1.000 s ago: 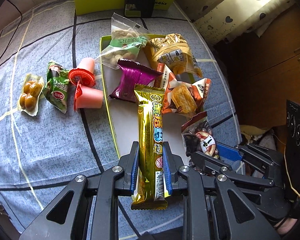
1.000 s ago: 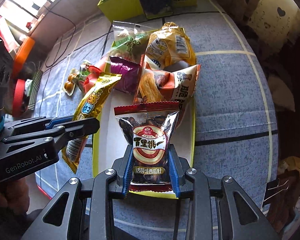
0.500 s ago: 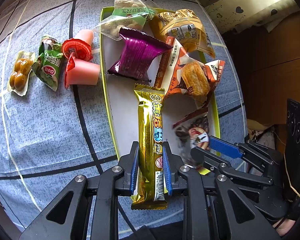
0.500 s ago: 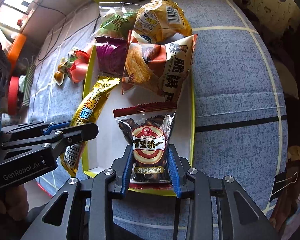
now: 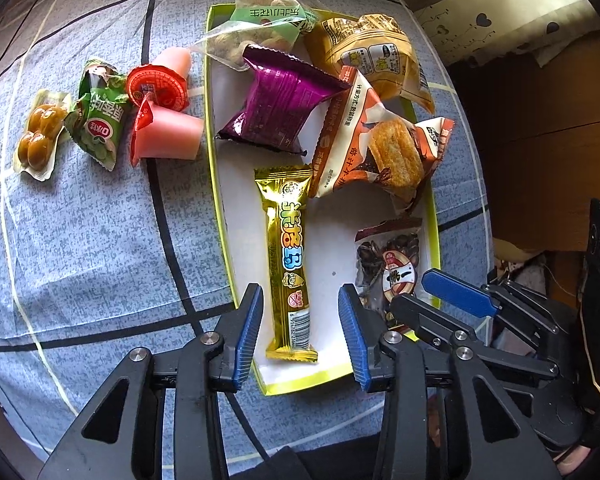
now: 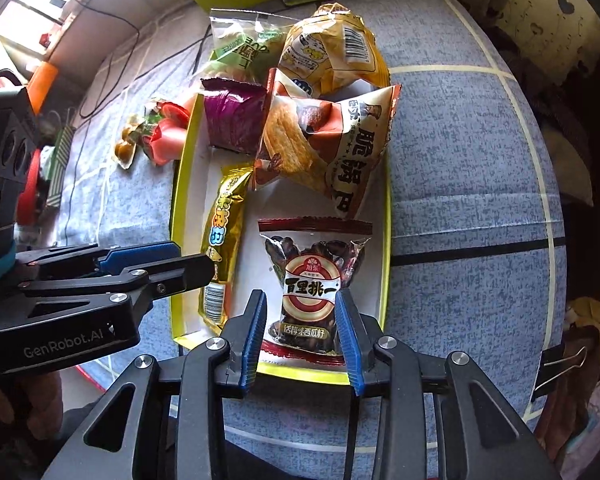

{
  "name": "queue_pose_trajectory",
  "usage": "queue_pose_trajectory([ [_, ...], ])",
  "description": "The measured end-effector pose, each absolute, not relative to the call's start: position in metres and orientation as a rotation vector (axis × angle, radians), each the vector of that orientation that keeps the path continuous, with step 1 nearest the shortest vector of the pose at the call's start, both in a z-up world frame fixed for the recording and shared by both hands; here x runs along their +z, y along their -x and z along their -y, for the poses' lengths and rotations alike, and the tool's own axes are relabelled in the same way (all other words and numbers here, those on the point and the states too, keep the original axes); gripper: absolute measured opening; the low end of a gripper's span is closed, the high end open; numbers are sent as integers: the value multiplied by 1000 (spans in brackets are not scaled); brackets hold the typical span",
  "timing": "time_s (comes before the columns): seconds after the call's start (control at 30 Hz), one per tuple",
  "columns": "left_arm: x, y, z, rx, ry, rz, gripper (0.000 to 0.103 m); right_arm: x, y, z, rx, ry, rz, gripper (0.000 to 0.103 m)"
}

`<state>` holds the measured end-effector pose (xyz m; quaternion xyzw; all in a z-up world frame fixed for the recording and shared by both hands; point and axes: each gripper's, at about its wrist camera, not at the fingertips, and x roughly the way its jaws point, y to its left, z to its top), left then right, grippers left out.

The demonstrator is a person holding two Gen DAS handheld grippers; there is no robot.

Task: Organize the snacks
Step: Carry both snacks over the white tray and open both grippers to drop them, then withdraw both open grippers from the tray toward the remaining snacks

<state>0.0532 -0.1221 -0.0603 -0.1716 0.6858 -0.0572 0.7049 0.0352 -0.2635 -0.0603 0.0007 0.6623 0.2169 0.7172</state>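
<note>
The long gold foil snack bar (image 5: 290, 264) lies flat in the shallow white tray with a yellow-green rim (image 5: 216, 184), on the tray's left side. The left gripper (image 5: 300, 320) stands over the bar's near end; its jaws are opening, and both blue pads are clear of the wrapper with a gap on each side. The clear packet of dark melon seeds with a red label (image 6: 310, 284) lies in the same tray, to the right of the bar. The right gripper (image 6: 302, 324) has its jaws opening too, narrow, with the packet's lower part between the pads; whether they touch it I cannot tell.
</note>
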Motion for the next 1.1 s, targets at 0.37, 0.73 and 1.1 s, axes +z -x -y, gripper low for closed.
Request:
queue_pose_trajectory([
  [0.37,-37,-44,71,-34,448,-1421,40,-48,-38,235,577,5,-1418,23],
  [0.73,-29,-29,22,17,472,-1353,40,-53,-42,194,633,65,-1435,18],
  [1.1,-22,-20,-19,63,519,-1284,40,-26,-41,179,657,92,-1405,25],
])
